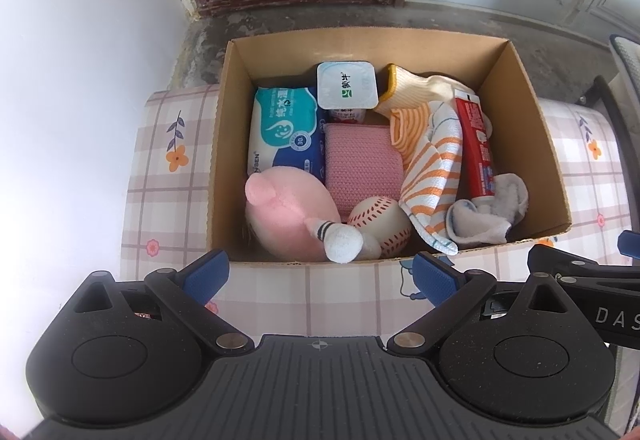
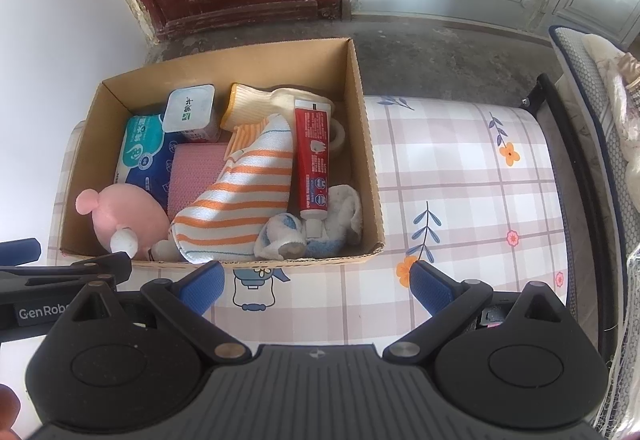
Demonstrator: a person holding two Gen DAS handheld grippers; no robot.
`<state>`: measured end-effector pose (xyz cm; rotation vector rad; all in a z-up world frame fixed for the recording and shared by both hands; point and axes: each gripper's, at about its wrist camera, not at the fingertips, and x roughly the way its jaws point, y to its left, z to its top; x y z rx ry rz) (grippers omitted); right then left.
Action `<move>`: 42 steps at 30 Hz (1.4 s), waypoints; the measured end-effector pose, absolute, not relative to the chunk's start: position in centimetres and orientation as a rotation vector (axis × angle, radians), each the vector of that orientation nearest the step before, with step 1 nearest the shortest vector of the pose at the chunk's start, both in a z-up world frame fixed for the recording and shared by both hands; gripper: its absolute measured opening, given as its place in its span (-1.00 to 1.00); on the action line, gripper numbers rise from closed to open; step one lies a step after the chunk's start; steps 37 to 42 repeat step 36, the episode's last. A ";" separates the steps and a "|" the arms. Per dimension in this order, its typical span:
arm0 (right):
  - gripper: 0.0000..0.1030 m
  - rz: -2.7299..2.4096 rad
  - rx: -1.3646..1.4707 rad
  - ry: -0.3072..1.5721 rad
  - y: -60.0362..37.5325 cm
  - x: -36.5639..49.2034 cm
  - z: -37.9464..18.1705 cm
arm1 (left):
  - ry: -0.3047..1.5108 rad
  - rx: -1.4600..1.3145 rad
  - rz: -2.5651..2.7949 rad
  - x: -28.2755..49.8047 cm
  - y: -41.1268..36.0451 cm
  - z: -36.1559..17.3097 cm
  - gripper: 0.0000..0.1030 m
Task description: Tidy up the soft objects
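Box point(image 1: 224, 143) held plush point(image 1: 288, 215), towel point(image 1: 436, 175), sock point(image 1: 488, 211), toothpaste point(image 1: 476, 151). Left gripper point(image 1: 320, 276) and right gripper point(image 2: 316, 280) both wide, empty. Table point(image 2: 460, 175) bare; packing looked nearly done.

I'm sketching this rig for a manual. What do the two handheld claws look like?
Both match: the left claw and right claw have black ribbed bodies, two round black housings, silver pivot pins and blue textured finger pads. White "GenRobo" lettering marks the left one's side; "DAS" marks the right's.
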<state>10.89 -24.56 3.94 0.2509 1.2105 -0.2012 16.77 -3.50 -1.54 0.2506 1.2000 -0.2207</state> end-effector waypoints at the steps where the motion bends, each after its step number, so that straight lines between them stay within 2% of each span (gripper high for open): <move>1: 0.96 -0.201 0.251 1.212 -24.6 10.9 3.9 | 1.200 0.252 -0.220 16.8 -3.5 -1.6 0.91; 42: 0.96 -0.204 0.238 1.224 -24.7 11.1 3.6 | 1.205 0.252 -0.222 17.0 -3.5 -1.8 0.90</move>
